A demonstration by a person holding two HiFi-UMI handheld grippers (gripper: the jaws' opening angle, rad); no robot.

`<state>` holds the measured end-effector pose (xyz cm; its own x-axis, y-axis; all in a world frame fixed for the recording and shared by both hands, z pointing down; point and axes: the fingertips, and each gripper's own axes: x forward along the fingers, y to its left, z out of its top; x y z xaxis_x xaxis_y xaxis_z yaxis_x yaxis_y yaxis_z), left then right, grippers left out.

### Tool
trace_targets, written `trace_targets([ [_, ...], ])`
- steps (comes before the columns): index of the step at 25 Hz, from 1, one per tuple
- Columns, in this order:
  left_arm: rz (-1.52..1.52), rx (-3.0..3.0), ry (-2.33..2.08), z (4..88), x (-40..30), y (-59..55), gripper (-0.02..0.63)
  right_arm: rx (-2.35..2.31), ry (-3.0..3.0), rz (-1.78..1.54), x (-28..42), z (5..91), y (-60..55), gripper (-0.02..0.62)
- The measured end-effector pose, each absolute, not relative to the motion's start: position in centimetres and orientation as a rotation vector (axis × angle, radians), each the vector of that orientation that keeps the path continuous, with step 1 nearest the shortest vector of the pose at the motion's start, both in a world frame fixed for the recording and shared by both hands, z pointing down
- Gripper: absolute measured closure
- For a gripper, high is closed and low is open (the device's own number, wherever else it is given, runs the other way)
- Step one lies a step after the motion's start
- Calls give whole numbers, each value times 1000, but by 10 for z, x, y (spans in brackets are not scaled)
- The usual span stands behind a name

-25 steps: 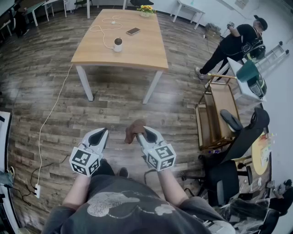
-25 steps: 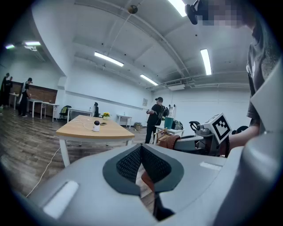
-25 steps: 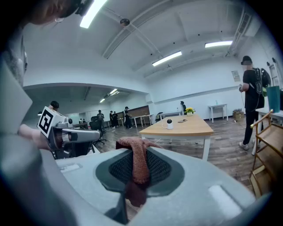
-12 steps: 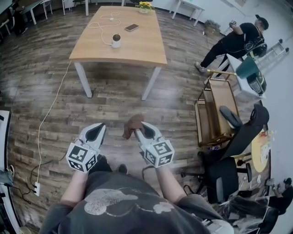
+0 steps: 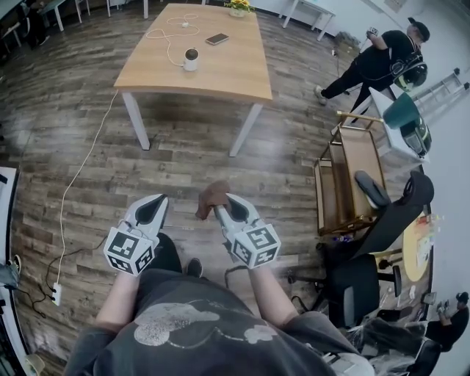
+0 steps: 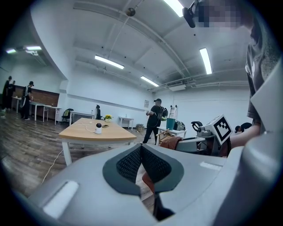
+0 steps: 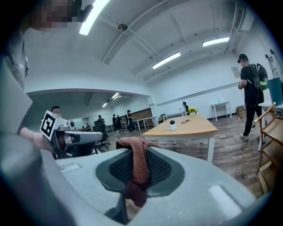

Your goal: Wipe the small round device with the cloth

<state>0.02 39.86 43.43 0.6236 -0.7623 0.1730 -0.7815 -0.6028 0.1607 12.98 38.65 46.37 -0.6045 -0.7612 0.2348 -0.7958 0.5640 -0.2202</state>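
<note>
The small round device (image 5: 191, 59), white with a dark top, stands on the wooden table (image 5: 220, 77) far ahead of me; it also shows as a small round device (image 6: 98, 128) in the left gripper view and as a device (image 7: 172, 125) in the right gripper view. My right gripper (image 5: 220, 210) is shut on a reddish-brown cloth (image 5: 211, 197), which drapes over the jaws of that gripper (image 7: 139, 154) as a folded cloth (image 7: 138, 163). My left gripper (image 5: 151, 210) is held beside it at waist height, shut and empty, with the pads of this gripper (image 6: 141, 152) pressed together.
A phone (image 5: 217, 38), a white cable (image 5: 167, 35) and yellow flowers (image 5: 239, 6) share the table. A cord (image 5: 81, 176) trails across the wood floor. At the right are a wooden cart (image 5: 345, 183), office chairs (image 5: 382, 235) and a standing person (image 5: 374, 62).
The head view has drifted slightly, so the table sits a little higher in frame. Both grippers keep the same pose side by side, the right still holding the cloth.
</note>
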Motion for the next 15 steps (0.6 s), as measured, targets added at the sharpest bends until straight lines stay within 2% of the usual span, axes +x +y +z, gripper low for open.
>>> trace_targets([
  [7, 119, 2595, -1238, 447, -2, 390, 589, 1381, -2646, 519, 136, 476, 378, 545],
  [15, 65, 2622, -1226, 438, -1, 327, 589, 1434, -2599, 514, 149, 476, 334, 545],
])
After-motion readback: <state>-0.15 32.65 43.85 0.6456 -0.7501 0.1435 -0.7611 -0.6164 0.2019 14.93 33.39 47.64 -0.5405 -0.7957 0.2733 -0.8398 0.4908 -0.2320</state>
